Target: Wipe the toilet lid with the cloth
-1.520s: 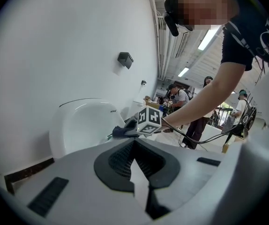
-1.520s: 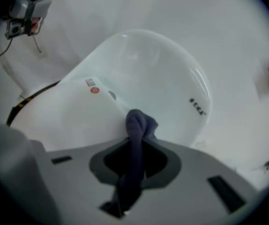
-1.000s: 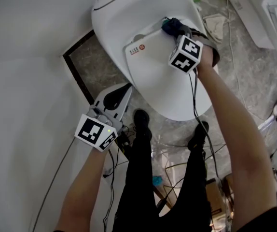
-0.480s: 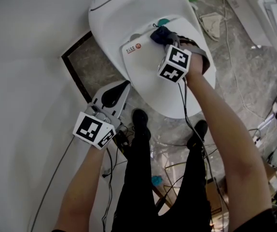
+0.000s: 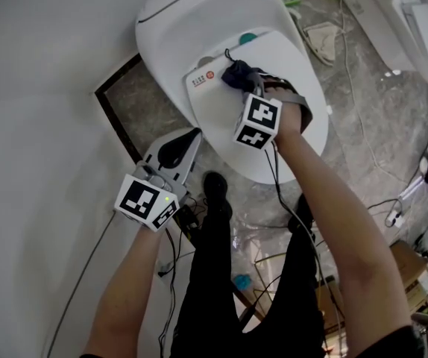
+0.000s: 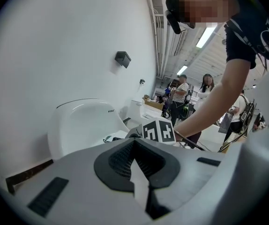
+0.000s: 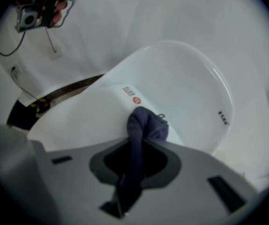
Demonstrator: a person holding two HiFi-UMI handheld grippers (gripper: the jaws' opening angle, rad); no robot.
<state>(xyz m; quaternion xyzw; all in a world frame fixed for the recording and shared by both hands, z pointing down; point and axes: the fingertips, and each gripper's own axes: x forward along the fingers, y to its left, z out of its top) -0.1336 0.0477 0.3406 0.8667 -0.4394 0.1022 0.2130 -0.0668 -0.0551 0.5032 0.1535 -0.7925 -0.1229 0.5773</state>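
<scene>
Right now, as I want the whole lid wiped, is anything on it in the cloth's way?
Nothing visible does. The cloth, clamped in the right tongs, rests on the lid. The white surface around it is bare apart from a flat sticker beside the cloth.

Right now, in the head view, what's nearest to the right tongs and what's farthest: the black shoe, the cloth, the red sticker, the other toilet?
1. Cloth: pinched in the right tongs.
2. Red sticker: on the lid, just left.
3. Black shoe: well below.
4. Other toilet: far top-right corner.
</scene>
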